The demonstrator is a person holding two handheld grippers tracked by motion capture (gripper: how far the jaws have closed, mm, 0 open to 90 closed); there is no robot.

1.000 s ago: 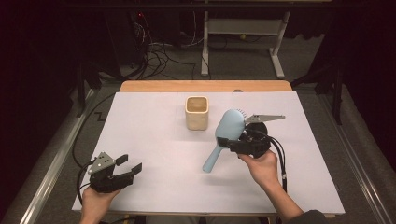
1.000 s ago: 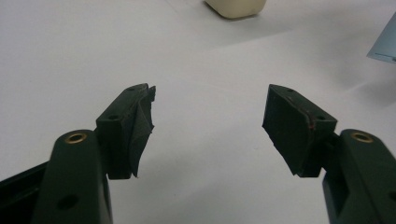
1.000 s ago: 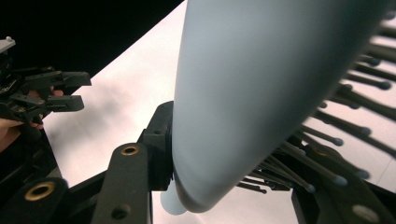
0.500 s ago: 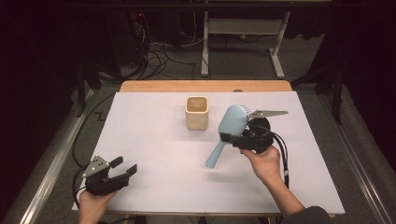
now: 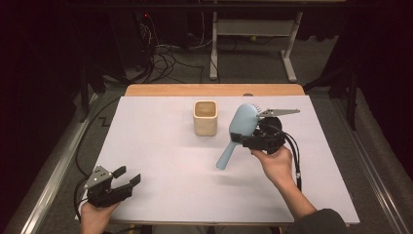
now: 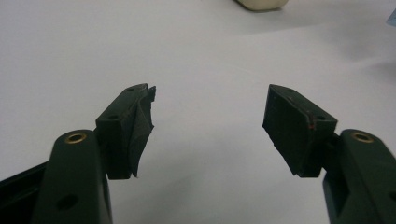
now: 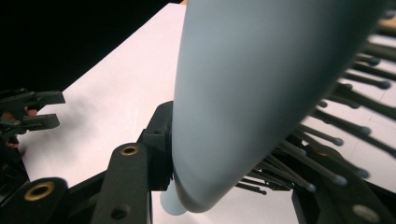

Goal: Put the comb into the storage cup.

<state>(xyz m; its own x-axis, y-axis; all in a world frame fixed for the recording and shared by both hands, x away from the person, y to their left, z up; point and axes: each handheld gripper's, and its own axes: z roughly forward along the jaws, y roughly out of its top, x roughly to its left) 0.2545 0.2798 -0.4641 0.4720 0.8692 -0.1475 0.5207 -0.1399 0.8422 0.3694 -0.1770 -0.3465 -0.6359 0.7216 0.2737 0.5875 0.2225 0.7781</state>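
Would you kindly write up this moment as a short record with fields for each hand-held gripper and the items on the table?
right hand-held gripper: shut on the hairbrush, held above the table
hairbrush: light blue, tilted, handle pointing down and to the left in the high view
left hand-held gripper: open, nothing between its jaws, near the table's front left corner
cup: beige, upright, left of the hairbrush
table: white surface

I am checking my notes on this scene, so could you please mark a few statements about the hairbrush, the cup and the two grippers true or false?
1. The right gripper holds the blue hairbrush. True.
2. The hairbrush stands inside the cup. False: it is held above the table, beside the cup.
3. The left gripper is open and holds nothing. True.
4. The cup lies on its side. False: it stands upright.
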